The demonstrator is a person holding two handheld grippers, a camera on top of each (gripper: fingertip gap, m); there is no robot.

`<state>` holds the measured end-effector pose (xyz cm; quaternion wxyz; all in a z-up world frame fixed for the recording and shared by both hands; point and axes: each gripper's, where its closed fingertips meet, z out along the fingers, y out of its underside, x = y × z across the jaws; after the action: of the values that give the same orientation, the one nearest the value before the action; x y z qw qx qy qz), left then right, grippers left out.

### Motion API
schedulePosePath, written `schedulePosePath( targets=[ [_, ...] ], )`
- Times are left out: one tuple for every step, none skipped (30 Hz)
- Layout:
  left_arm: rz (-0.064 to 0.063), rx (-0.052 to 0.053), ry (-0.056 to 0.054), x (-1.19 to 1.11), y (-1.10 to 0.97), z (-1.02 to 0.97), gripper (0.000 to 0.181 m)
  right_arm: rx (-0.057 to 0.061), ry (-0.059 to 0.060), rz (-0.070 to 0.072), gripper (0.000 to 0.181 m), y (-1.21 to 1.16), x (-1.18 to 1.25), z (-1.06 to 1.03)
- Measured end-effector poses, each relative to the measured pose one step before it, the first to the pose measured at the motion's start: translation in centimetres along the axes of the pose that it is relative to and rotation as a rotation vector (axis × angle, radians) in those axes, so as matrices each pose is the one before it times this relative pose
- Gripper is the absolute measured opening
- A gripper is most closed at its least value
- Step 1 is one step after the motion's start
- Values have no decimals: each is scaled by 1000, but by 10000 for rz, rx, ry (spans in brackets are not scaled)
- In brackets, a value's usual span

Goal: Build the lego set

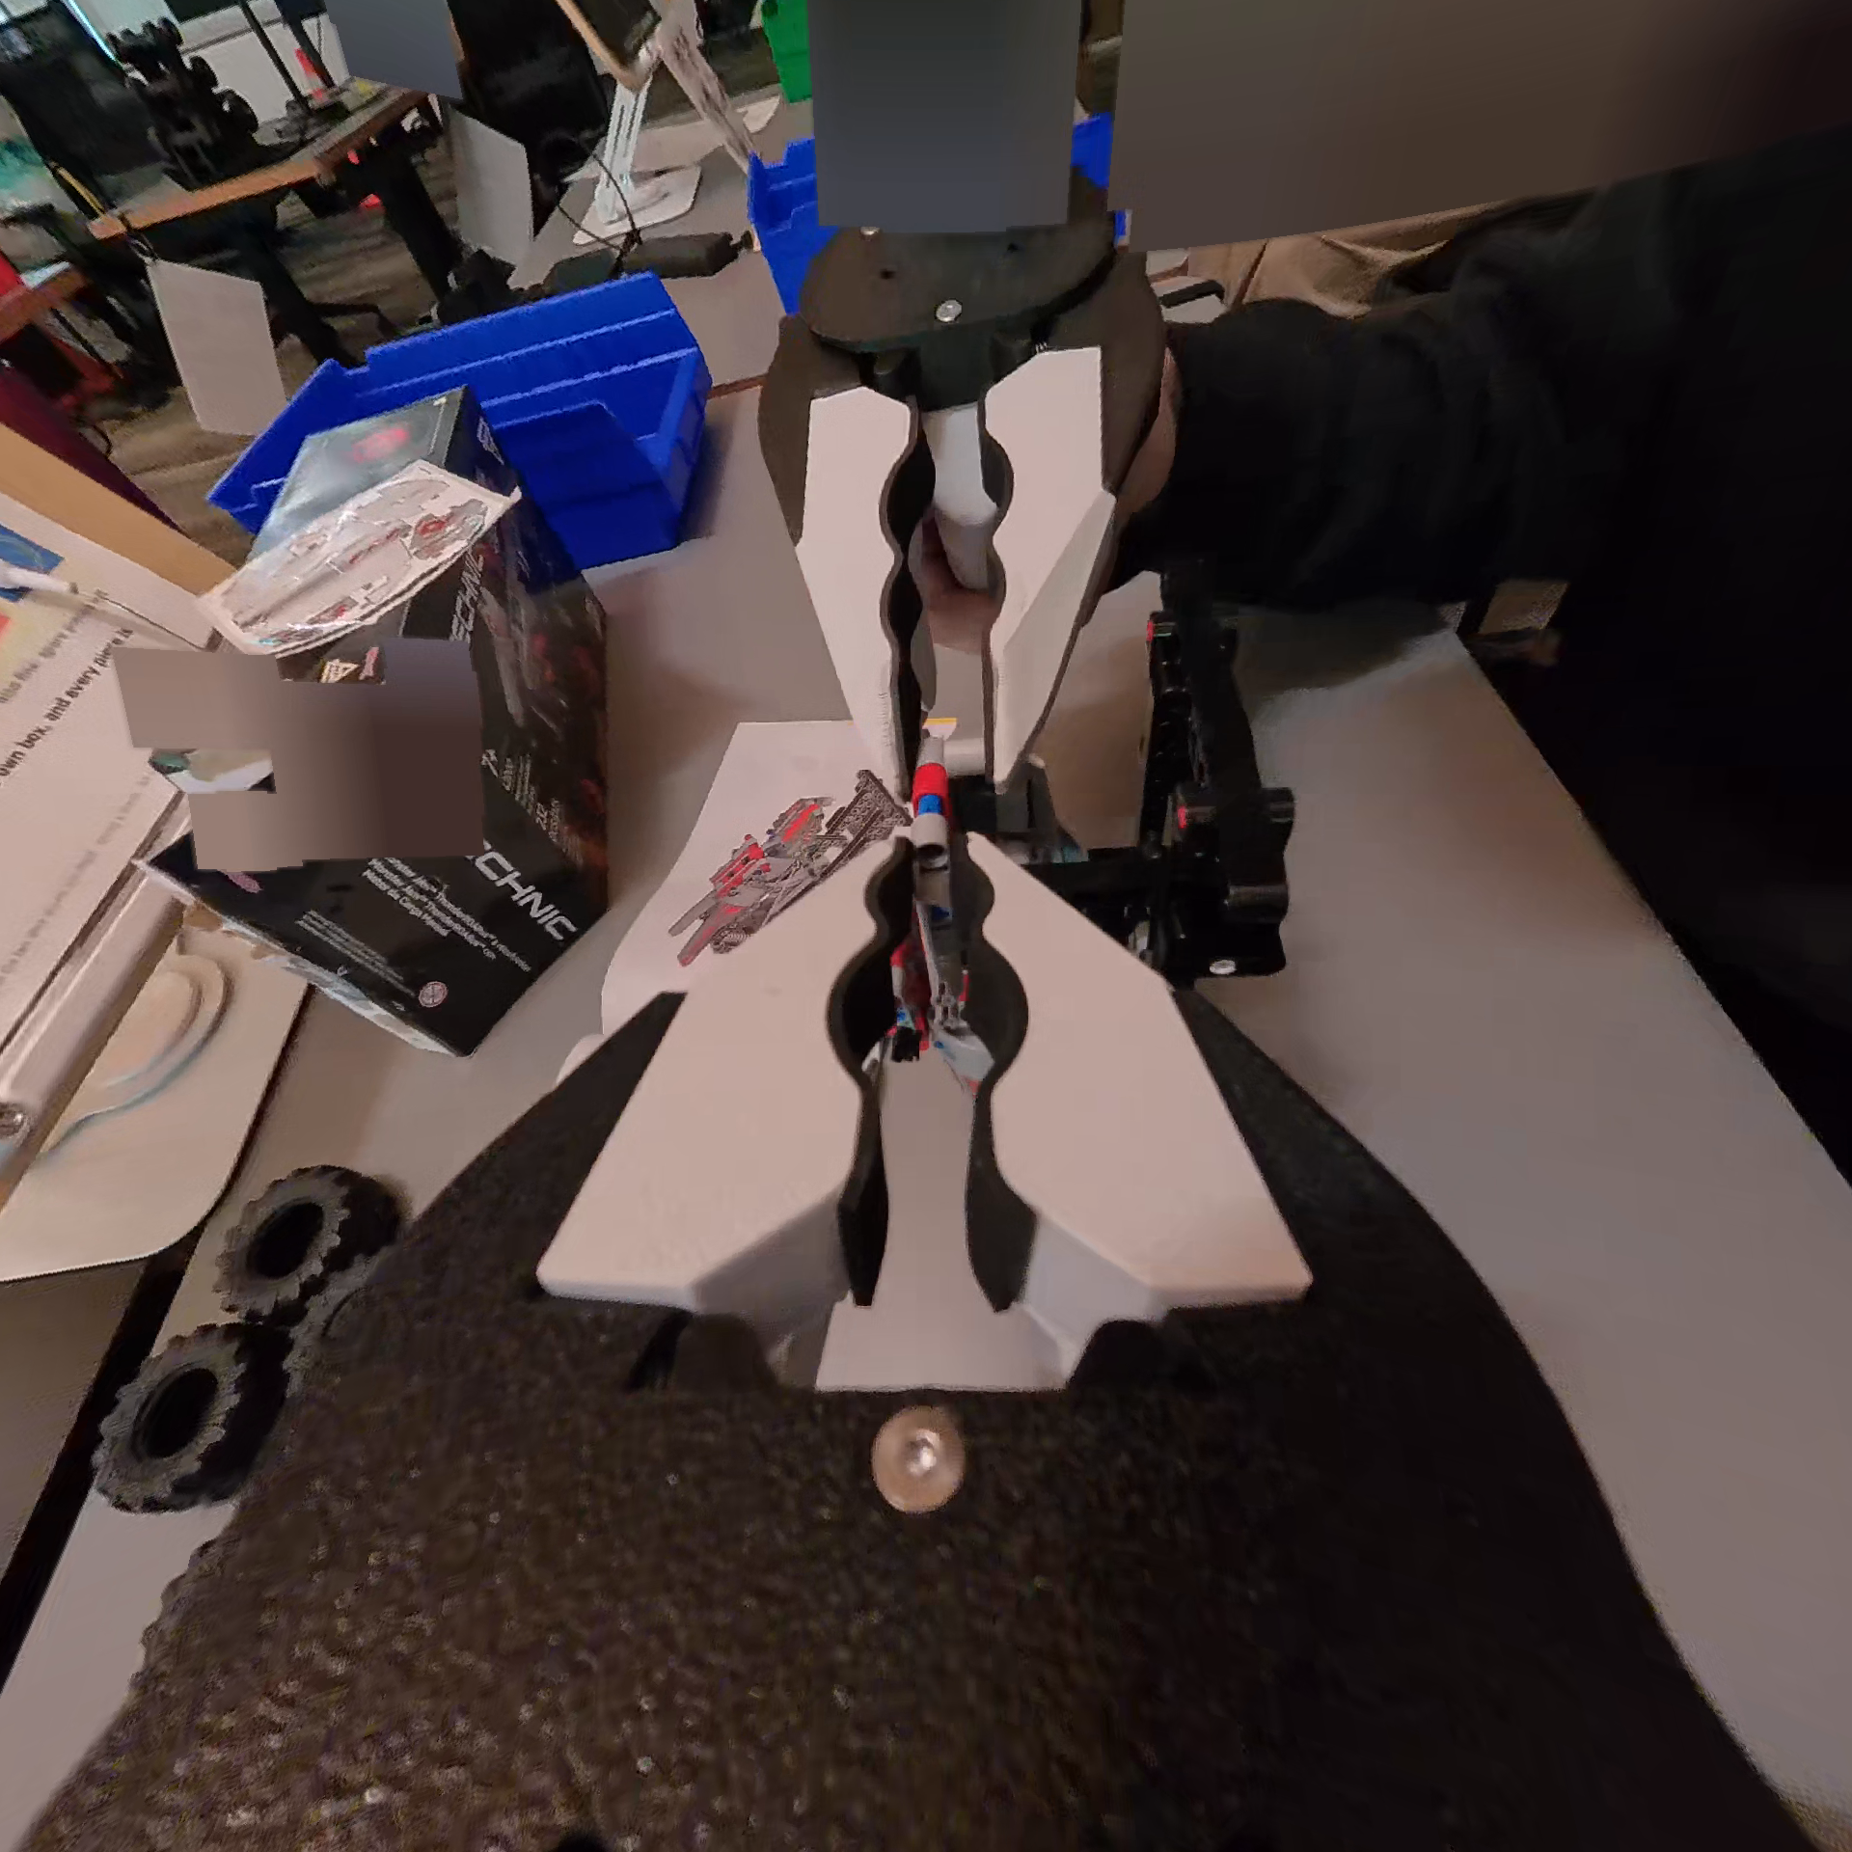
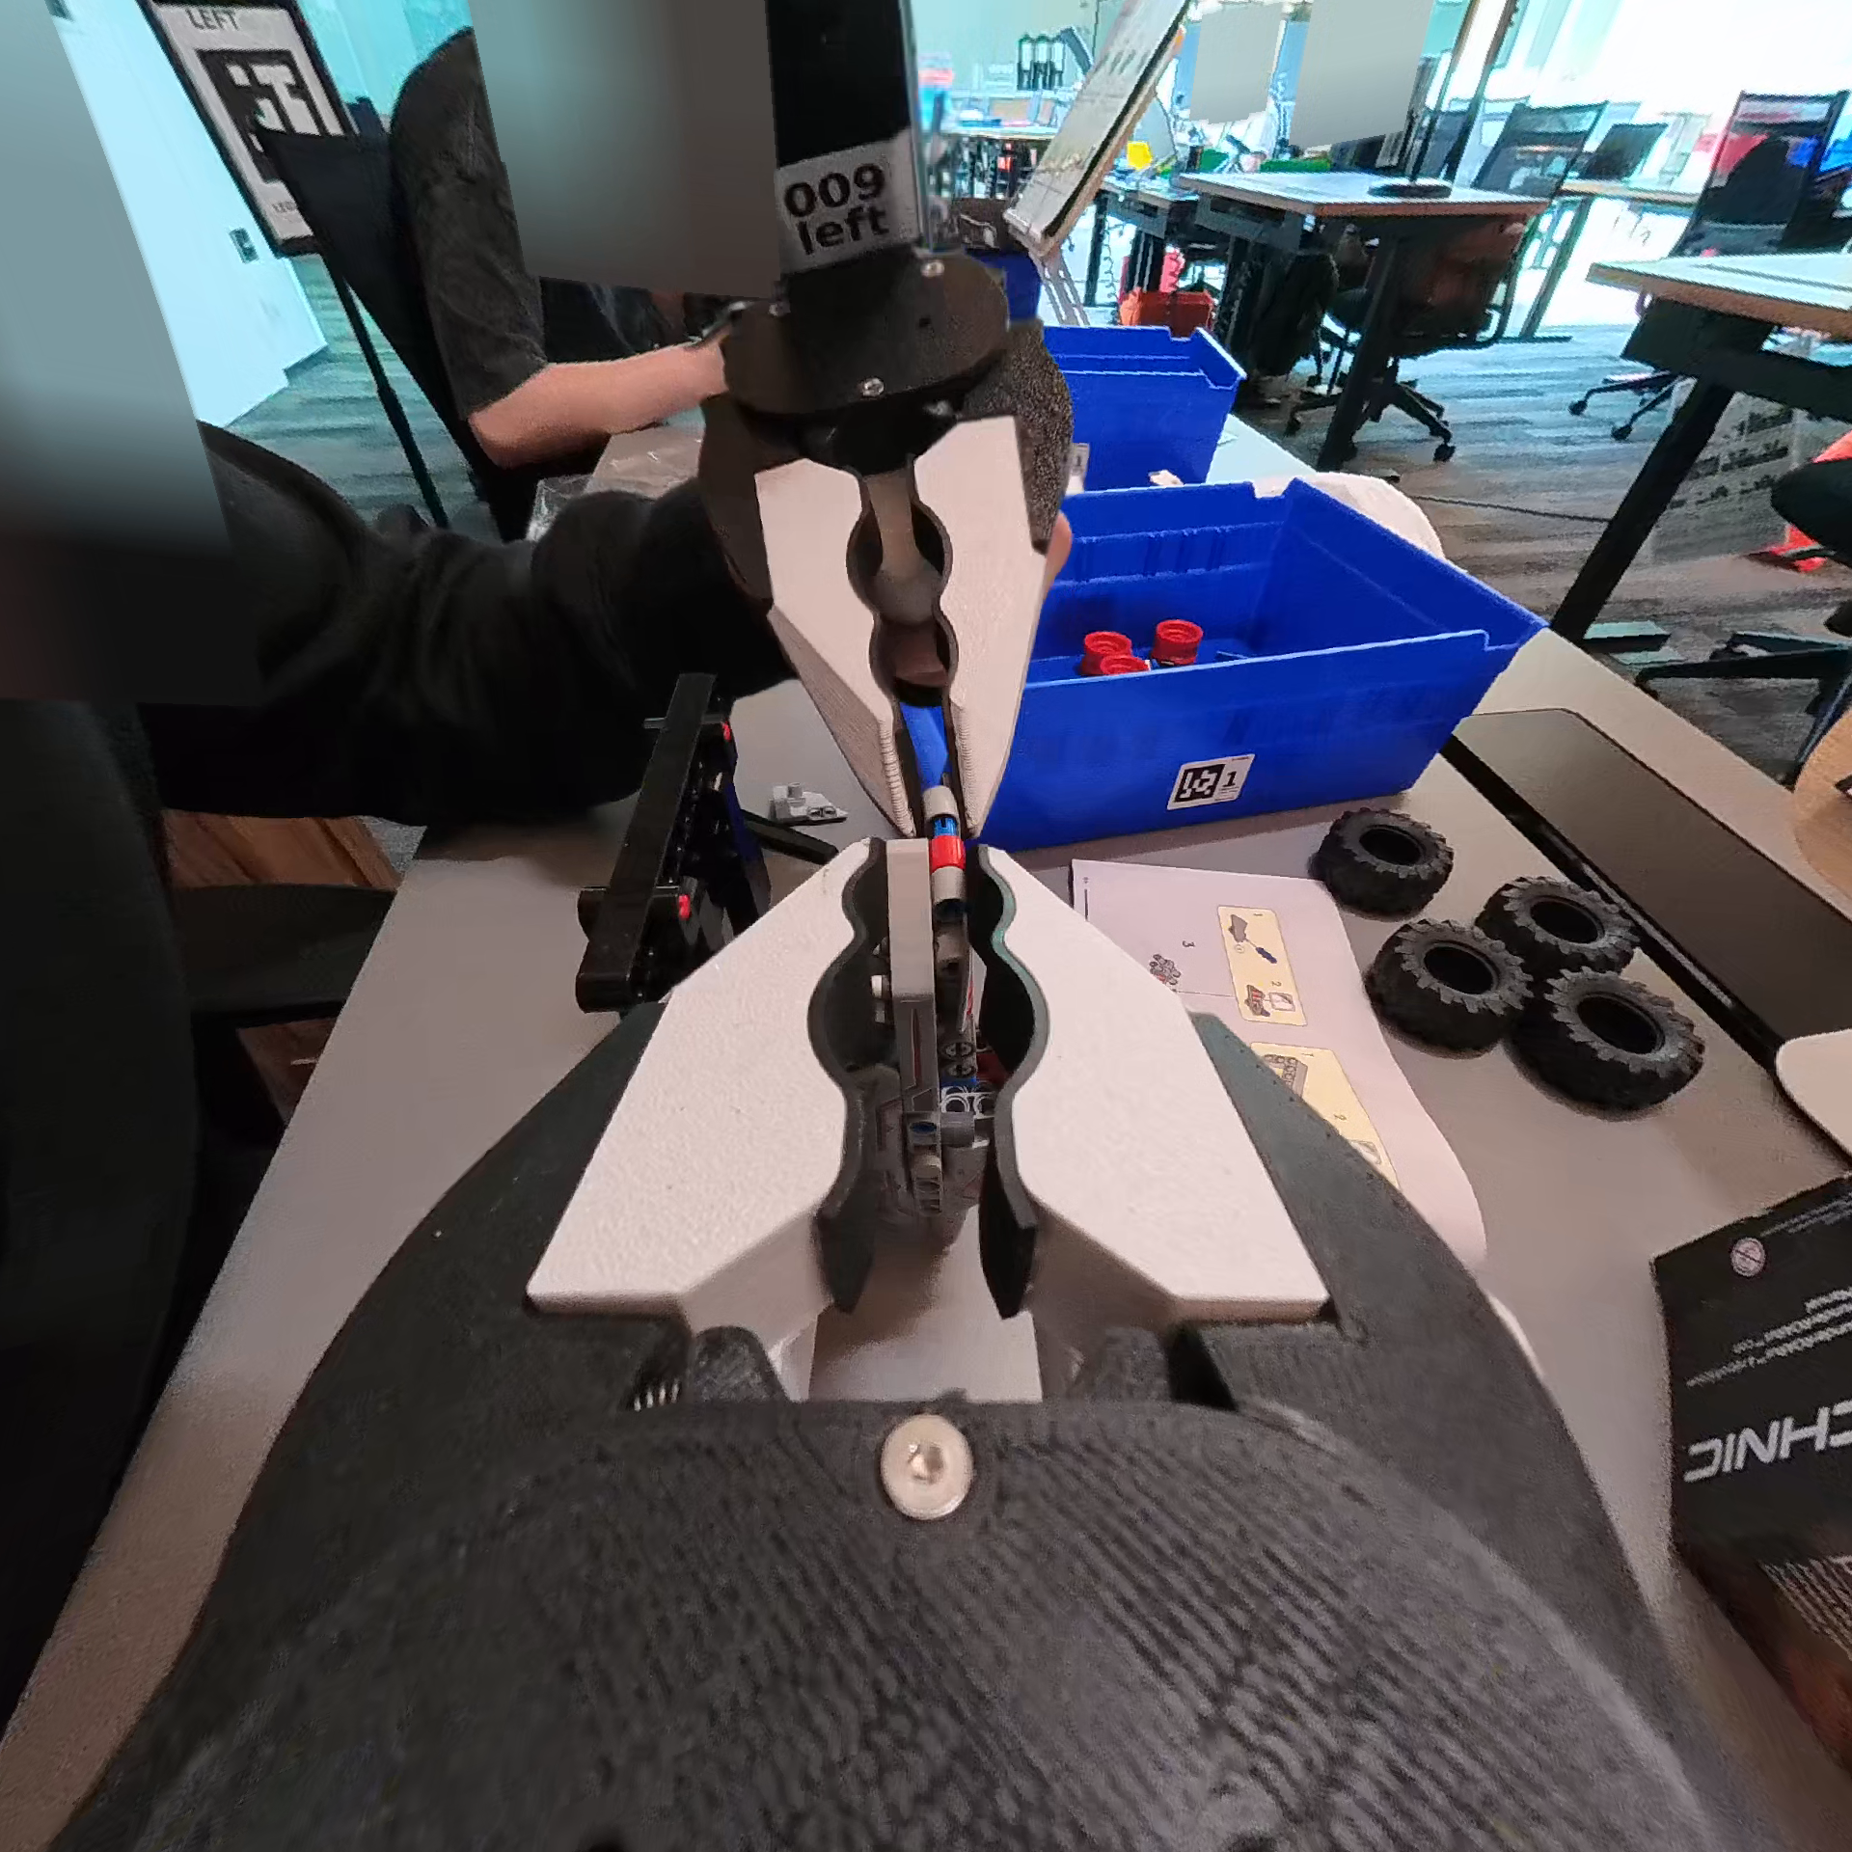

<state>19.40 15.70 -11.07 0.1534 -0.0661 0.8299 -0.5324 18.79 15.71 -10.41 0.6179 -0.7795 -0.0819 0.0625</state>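
The right gripper is clamped narrow on a grey, red and blue lego sub-assembly, held above the bench. Facing it tip to tip, the left gripper is likewise narrow and grips the far end of the same piece, where a grey, red and blue pin stack projects between the two. The step in hand appears to be joining or seating this pin stack. The next move likely calls for keeping both grippers in line and pressing along the pin axis. A black frame stands left; four tyres and an instruction sheet lie right, and a blue bin stands beyond them.
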Motion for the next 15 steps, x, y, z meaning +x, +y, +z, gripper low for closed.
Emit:
schedulePosePath(
  targets=[
    [-155,-20,74,66,-2,-6,4,-81,-45,-98,15,18,-81,-8],
    [-475,107,208,18,-7,11,4,-107,17,-110,14,13,16,15],
    [-692,175,252,-82,25,8,3,-65,88,-104,13,10,120,56],
    [-802,204,328,-44,17,-24,4,13,-56,35,13,-8,31,67],
    [-728,212,331,3,-27,-41,4,82,-134,76,13,-20,3,36],
    [-556,192,279,3,-6,-10,4,54,-154,53,15,-3,-28,11],
    [-364,150,287,61,0,7,4,-18,-150,-54,14,23,-66,2],
    [-114,104,143,-33,17,20,4,-107,-43,-64,14,20,74,-4],
    [197,3,-87,-116,17,13,4,-176,10,-124,14,47,120,0],
    [530,-143,-255,-68,14,-29,4,-177,-82,-99,14,3,24,46],
    [602,-291,-367,-44,36,-103,4,-160,-54,-74,14,-19,86,119],
    [606,-346,-350,-10,82,-156,3,-181,-145,-131,14,-31,-44,178],
    [463,-316,-313,-37,109,-182,3,-191,-80,-102,14,-40,30,216],
    [238,-202,-311,-189,81,-190,4,-99,111,-110,14,-71,276,188],
    [42,-97,-134,-131,45,-153,4,28,-1,-30,14,-62,92,154]
  ],
)
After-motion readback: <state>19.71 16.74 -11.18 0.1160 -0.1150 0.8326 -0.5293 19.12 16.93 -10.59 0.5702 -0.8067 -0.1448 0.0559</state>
